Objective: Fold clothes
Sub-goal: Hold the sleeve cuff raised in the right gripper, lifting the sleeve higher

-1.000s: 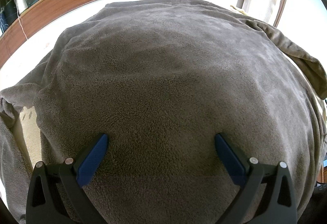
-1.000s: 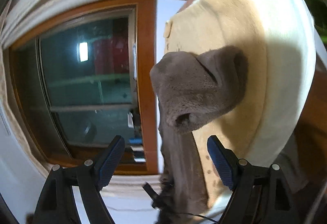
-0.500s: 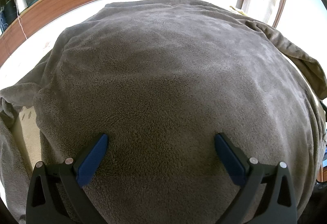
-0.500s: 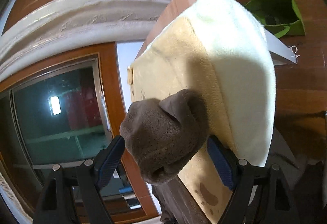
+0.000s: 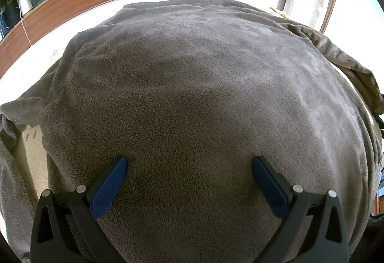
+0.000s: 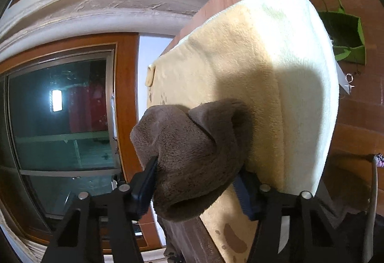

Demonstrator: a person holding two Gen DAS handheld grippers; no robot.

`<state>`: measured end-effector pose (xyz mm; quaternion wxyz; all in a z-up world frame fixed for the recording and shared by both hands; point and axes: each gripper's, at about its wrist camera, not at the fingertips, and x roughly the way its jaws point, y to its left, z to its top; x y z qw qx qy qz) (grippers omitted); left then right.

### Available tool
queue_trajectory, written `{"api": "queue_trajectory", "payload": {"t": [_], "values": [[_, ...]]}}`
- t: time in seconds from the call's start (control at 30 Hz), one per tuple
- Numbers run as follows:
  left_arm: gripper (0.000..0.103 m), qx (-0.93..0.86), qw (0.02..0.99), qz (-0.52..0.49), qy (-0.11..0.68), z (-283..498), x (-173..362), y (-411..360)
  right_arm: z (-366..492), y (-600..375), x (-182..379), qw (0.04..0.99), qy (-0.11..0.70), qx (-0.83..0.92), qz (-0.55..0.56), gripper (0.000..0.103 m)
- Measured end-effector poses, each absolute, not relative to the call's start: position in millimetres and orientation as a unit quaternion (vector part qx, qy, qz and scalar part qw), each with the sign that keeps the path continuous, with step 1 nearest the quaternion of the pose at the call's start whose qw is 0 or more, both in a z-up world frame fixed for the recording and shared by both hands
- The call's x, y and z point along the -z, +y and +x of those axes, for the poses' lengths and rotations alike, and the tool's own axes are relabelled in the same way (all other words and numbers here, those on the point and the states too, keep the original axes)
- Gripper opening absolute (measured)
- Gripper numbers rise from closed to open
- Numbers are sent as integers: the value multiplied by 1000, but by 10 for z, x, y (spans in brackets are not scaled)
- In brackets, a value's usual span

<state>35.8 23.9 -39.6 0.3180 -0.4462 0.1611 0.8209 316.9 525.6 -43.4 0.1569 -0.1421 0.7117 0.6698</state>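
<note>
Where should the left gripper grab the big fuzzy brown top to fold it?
Probably the sleeve trailing off the top at the right. It lies loose beside the flat body, so its edge is easy to pinch. Come from the right side with the open left hand-held gripper.

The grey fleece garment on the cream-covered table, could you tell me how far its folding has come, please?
Done: the grey fleece garment lies spread flat on the cream cloth-covered table. In hand: the right gripper has a bunched sleeve end between its jaws, though a firm clamp can't be confirmed; the left gripper hovers open above the body. Left: no fold is visible yet.
</note>
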Motion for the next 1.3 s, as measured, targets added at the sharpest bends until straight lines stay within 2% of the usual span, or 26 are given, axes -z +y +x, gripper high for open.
{"api": "queue_trajectory", "payload": {"t": [0.07, 0.13, 0.23, 0.37, 0.57, 0.67, 0.8, 0.87, 0.9, 0.93, 1.0, 1.13, 1.3], "values": [[103, -821, 318, -446, 161, 361, 398, 243, 3166, 5259, 444, 158, 705, -677, -143, 53], [103, -821, 318, -446, 161, 358, 399, 247, 3153, 5261, 384, 170, 677, -699, -153, 38], [103, -821, 318, -446, 162, 358, 401, 247, 3135, 5291, 217, 193, 619, -745, -157, 23], [103, -821, 318, -446, 162, 352, 402, 254, 3188, 5231, -196, 232, 501, -821, -145, 19], [103, -821, 316, -446, 165, 347, 398, 269, 3016, 4952, -771, 248, 264, -919, -155, 19], [103, -821, 315, -446, 166, 349, 397, 272, 2859, 4898, -660, 247, 205, -925, -203, 19], [103, -821, 315, -446, 166, 353, 397, 271, 2708, 4980, -330, 207, 236, -914, -255, 20], [103, -821, 315, -446, 167, 354, 397, 270, 2703, 5015, -221, 189, 261, -909, -264, 24], [103, -821, 315, -446, 167, 355, 397, 270, 2724, 5030, -190, 181, 275, -906, -265, 34], [103, -821, 315, -446, 167, 355, 397, 269, 2748, 5049, -160, 175, 289, -903, -265, 54], [103, -821, 315, -445, 167, 358, 397, 268, 2805, 5094, -111, 165, 316, -897, -261, 70], [103, -821, 315, -445, 167, 364, 398, 270, 2894, 5230, -78, 140, 382, -885, -224, 70], [103, -821, 315, -445, 167, 368, 396, 271, 2938, 5524, 97, 125, 511, -832, -177, 70]]}}
